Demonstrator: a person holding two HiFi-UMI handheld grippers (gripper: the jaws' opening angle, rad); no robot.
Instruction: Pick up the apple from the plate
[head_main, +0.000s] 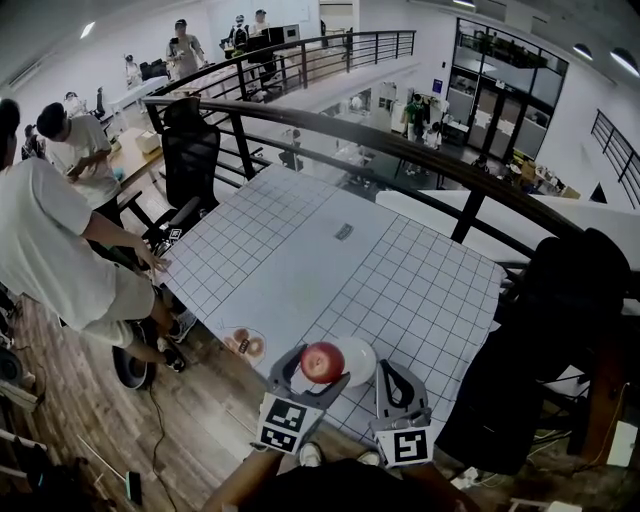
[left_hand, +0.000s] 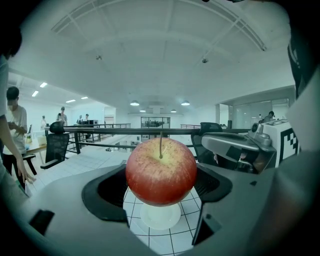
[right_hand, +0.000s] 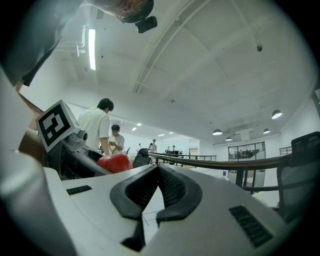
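in the head view the left gripper (head_main: 312, 372) is sitting at the lower centre of the frame, and its two jaws are pinching the red apple (head_main: 322, 362) from both sides. the apple is lying over the left edge of the white plate (head_main: 362, 362), which is standing near the lower edge of the white gridded table (head_main: 300, 250). the right gripper (head_main: 392, 368) is waiting just to the right of the plate, with its jaws drawn together. a small saucer (head_main: 245, 344) with brown round pieces is lying to the left of the apple, and a person (head_main: 60, 240) is leaning on the table at the left of the frame. in the left gripper view the apple (left_hand: 161, 172) is filling the centre with its stem pointing up, and the dark pads (left_hand: 107, 192) are pressing on its left and right sides. the plate (left_hand: 160, 216) is showing below it on the grid, and the apple seems to be raised off it. in the right gripper view the fingertips are pressing against each other at the centre with nothing between them, and the apple (right_hand: 116, 162) is showing at the left of centre, beside the marker cube (right_hand: 55, 125) of the left gripper.
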